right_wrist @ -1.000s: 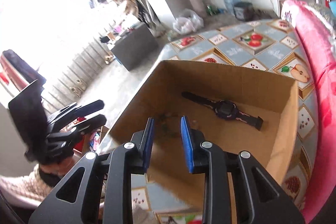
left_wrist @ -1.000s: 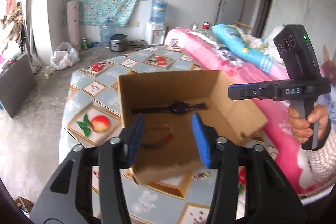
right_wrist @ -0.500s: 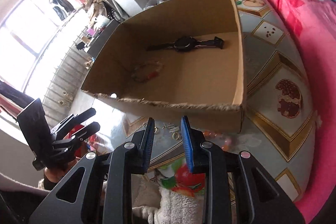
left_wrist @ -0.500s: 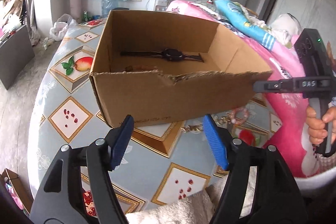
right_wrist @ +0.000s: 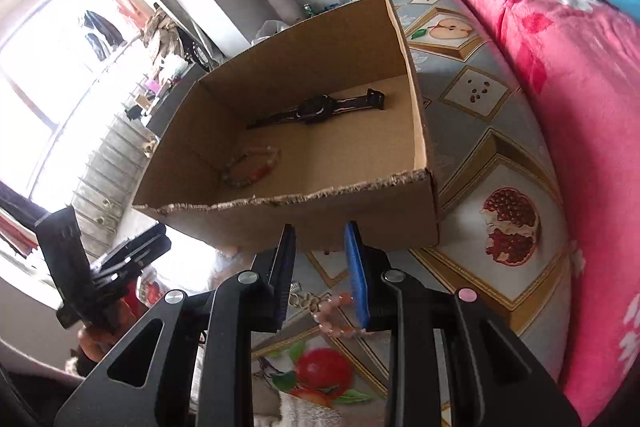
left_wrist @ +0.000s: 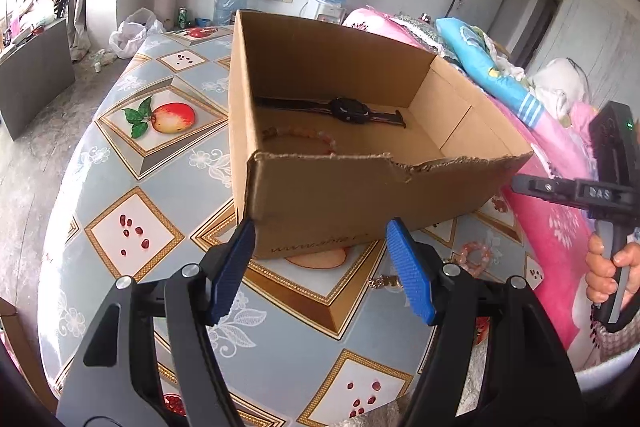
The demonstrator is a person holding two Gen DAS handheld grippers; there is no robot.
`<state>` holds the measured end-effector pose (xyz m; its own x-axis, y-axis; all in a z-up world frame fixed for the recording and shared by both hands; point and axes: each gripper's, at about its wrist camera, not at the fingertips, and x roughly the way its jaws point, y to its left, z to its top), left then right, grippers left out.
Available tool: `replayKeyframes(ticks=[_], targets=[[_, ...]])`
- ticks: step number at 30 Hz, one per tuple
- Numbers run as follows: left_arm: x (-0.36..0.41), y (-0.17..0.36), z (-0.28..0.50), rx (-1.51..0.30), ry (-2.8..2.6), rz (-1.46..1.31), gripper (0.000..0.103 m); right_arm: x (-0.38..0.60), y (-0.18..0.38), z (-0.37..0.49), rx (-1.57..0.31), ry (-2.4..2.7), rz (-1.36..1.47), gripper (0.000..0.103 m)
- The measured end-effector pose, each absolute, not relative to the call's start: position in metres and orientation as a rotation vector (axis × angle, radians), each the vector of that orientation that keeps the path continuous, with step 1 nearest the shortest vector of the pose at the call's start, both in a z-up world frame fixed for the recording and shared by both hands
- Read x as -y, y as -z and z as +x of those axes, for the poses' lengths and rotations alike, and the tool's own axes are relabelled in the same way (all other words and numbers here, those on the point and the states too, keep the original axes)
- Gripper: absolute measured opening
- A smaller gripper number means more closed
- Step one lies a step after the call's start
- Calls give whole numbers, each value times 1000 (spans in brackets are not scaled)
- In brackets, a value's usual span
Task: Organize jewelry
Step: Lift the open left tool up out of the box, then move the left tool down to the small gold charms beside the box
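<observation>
An open cardboard box (left_wrist: 352,203) (right_wrist: 304,215) stands on the patterned table. Inside lie a black watch (left_wrist: 348,110) (right_wrist: 316,109) and a beaded bracelet (left_wrist: 316,135) (right_wrist: 250,167). A pink bead bracelet (left_wrist: 474,255) (right_wrist: 338,317) and a gold chain (left_wrist: 386,282) (right_wrist: 306,301) lie on the table in front of the box. My left gripper (left_wrist: 322,273) is open and empty, just before the box's front wall. My right gripper (right_wrist: 320,275) is open and empty above the pink bracelet and chain. The right gripper's body also shows in the left wrist view (left_wrist: 576,191).
The table (left_wrist: 132,235) has a blue cloth with fruit pictures. A pink blanket (right_wrist: 560,107) runs along its right side. A white towel (right_wrist: 300,407) lies at the near edge. The left gripper's body shows in the right wrist view (right_wrist: 92,279).
Both grippers have pulled back out of the box and down toward the near table edge. A second bracelet lay in the box after the left gripper withdrew. Both stay open.
</observation>
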<state>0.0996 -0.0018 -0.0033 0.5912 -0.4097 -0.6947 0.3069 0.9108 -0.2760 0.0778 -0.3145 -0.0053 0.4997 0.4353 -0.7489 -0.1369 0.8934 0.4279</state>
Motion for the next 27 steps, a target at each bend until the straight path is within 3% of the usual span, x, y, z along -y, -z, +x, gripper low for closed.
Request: replayKeyframes(ticks=[7, 12, 14, 15, 24, 27], targets=[[7, 22, 87, -914, 451, -96, 65, 280, 38, 53, -1080, -203, -70, 26], [22, 36, 75, -949, 480, -26, 65, 276, 62, 59, -1141, -199, -64, 25], [27, 41, 72, -952, 482, 1, 65, 280, 64, 62, -1140, -203, -37, 11], [30, 43, 70, -954, 481, 9, 65, 283, 64, 64, -1140, -198, -27, 11], [44, 54, 62, -947, 492, 66, 65, 320, 57, 81, -1097, -79, 141, 10], [47, 56, 58, -930, 484, 105, 65, 317, 37, 65, -985, -90, 148, 16]])
